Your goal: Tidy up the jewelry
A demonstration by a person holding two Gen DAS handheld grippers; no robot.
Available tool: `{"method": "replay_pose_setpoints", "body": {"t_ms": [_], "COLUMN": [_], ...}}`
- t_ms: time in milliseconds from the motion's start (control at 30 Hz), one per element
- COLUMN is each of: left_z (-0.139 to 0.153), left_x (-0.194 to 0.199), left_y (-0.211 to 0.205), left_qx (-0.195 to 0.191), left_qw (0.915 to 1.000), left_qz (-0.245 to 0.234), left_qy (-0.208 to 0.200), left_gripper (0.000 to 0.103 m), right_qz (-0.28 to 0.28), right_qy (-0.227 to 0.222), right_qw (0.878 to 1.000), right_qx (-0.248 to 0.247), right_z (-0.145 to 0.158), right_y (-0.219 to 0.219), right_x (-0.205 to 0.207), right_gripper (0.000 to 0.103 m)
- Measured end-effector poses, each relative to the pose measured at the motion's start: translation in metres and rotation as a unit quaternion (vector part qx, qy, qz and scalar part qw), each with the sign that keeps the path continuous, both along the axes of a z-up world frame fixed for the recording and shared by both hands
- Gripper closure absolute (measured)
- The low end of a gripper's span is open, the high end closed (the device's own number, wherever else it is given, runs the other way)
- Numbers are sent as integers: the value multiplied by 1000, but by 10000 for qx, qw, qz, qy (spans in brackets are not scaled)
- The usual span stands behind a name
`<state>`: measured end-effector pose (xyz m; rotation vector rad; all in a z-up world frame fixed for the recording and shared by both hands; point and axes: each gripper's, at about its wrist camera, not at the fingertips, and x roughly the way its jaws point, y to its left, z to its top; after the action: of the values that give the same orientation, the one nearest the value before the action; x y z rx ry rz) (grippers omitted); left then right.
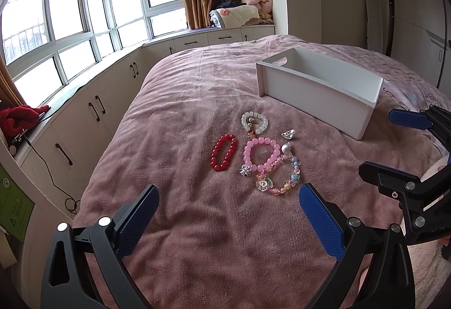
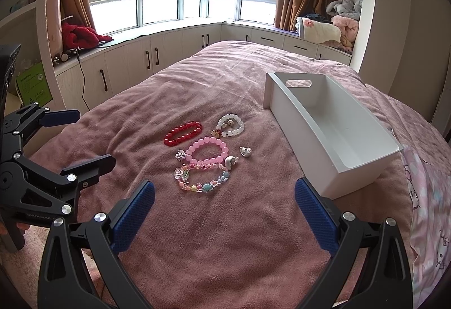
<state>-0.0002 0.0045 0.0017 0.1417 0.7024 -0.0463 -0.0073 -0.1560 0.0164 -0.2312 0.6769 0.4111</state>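
Note:
Jewelry lies on a pink blanket: a red bead bracelet, a pink bead bracelet, a white bead bracelet, a multicolour bead bracelet, and two silver pieces. An empty white bin stands to their right. My left gripper is open and empty, just short of the jewelry. My right gripper is open and empty, also near the multicolour bracelet.
The bed fills the foreground. White cabinets under bay windows run along its far side. Folded blankets sit on the window seat. A red garment and a cable lie at the left.

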Motion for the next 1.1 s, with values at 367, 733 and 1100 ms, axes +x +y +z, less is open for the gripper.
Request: {"method": "replay_pose_setpoints", "body": {"t_ms": [367, 733, 1100], "left_z": [-1, 6, -15], "left_x": [1, 16, 77], "left_y": [-1, 2, 17], "left_qx": [1, -215, -223], "left_qw": [10000, 9992, 9986], "left_qz": [11, -308, -350], "left_qy": [5, -145, 314], "left_gripper": [2, 2, 2], "right_qz": [-2, 133, 338], "right_qy": [34, 312, 331], "right_qw": [10000, 9978, 9988], "right_qx": [-3, 573, -122], "right_z": [-1, 5, -7], "right_y": [1, -7, 24], "right_x": [1, 21, 77], "right_gripper": [5, 5, 9]}}
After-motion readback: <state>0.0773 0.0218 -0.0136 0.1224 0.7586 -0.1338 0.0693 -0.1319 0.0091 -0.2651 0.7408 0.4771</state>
